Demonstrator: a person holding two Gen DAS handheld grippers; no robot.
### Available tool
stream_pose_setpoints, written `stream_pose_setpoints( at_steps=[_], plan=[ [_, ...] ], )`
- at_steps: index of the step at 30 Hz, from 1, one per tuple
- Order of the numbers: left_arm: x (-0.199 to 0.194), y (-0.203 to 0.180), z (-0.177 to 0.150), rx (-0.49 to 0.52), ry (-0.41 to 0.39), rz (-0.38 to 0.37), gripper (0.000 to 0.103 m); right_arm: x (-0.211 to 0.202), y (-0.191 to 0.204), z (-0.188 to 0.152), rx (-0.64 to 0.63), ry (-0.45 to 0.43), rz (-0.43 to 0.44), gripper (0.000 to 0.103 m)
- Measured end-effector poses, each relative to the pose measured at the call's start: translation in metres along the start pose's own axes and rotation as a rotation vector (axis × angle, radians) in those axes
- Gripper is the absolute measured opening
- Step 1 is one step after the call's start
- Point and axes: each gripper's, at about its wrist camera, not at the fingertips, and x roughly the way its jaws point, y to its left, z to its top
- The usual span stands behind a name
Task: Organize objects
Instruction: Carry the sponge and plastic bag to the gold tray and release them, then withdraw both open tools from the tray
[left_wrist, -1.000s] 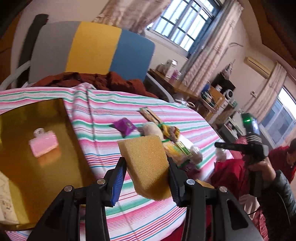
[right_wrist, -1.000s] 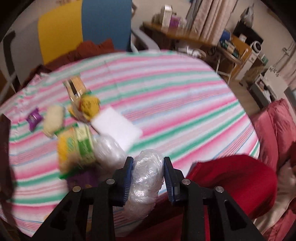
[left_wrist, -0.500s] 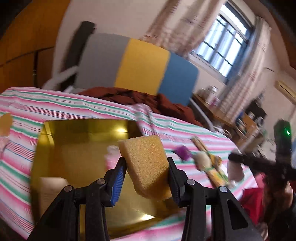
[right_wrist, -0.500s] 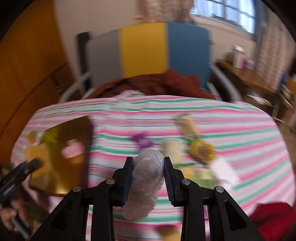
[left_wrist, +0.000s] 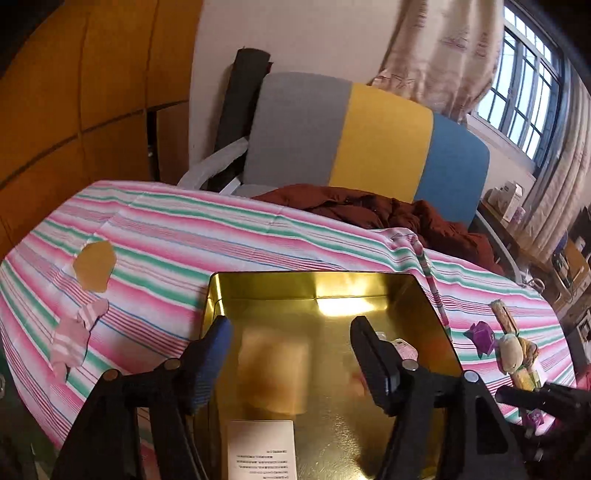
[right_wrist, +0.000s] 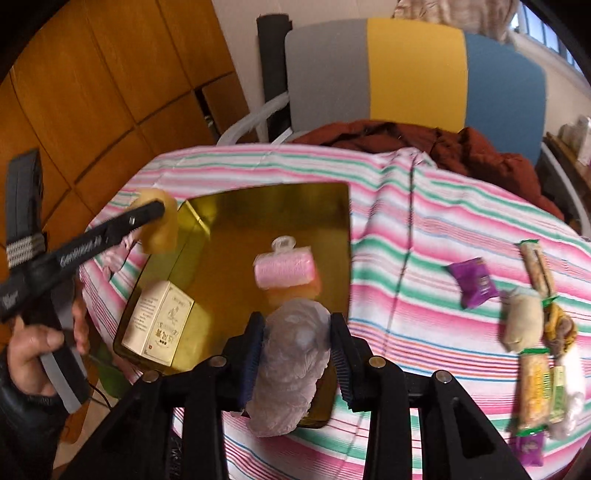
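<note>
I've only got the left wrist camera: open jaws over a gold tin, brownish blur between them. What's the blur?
Observer: A yellow sponge, seen from the right wrist beside the tip of the left gripper, at the far left corner of the tin. Those jaws have just been opening, pads clear of it.
Operator: And the other gripper?
Observer: The right gripper is over the tin's near edge, its jaws have just been opening, with a clear plastic bundle between them.
</note>
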Motion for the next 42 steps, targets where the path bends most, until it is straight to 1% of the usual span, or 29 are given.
stream_pose_setpoints(
  at_steps=[1, 2, 3, 8, 13, 17, 20, 24, 26, 28, 32, 39, 42],
  plan=[
    [0.000, 0.001, -0.001, 0.000, -0.001, 0.003, 0.073, 0.002, 0.001, -0.001, -0.001, 0.008, 0.013, 0.056],
    [0.001, 0.002, -0.002, 0.001, 0.000, 0.018, 0.074, 0.005, 0.004, -0.003, -0.004, 0.011, 0.019, 0.064],
    [0.000, 0.002, -0.004, -0.002, 0.001, 0.028, 0.074, 0.006, 0.007, -0.004, -0.008, 0.010, 0.018, 0.065],
    [-0.015, -0.001, -0.017, -0.027, -0.014, 0.019, 0.075, 0.014, 0.015, -0.011, -0.011, 0.028, 0.025, 0.065],
    [-0.032, -0.009, -0.029, -0.039, -0.027, 0.008, 0.075, 0.008, 0.024, -0.017, -0.015, 0.000, 0.016, 0.070],
    [-0.040, -0.016, -0.037, -0.039, -0.022, 0.006, 0.075, 0.004, 0.034, -0.025, -0.036, -0.012, 0.014, 0.074],
    [-0.044, -0.023, -0.043, -0.027, -0.020, 0.019, 0.075, 0.001, 0.038, -0.029, -0.045, -0.031, 0.006, 0.074],
    [-0.053, -0.028, -0.050, -0.019, -0.028, 0.036, 0.075, -0.007, 0.041, -0.034, -0.048, -0.075, -0.034, 0.077],
    [-0.057, -0.030, -0.054, -0.010, -0.032, 0.045, 0.075, -0.011, 0.042, -0.035, -0.046, -0.102, -0.059, 0.081],
    [-0.060, -0.029, -0.057, -0.010, -0.031, 0.049, 0.075, -0.016, 0.041, -0.037, -0.041, -0.129, -0.081, 0.082],
    [-0.063, -0.028, -0.064, -0.005, -0.020, 0.062, 0.075, -0.023, 0.042, -0.039, -0.046, -0.173, -0.136, 0.090],
    [-0.070, -0.034, -0.071, 0.026, -0.025, 0.075, 0.075, -0.028, 0.042, -0.044, -0.050, -0.191, -0.164, 0.092],
    [-0.071, -0.036, -0.073, 0.029, -0.023, 0.054, 0.075, -0.029, 0.040, -0.046, -0.043, -0.197, -0.175, 0.092]
  ],
)
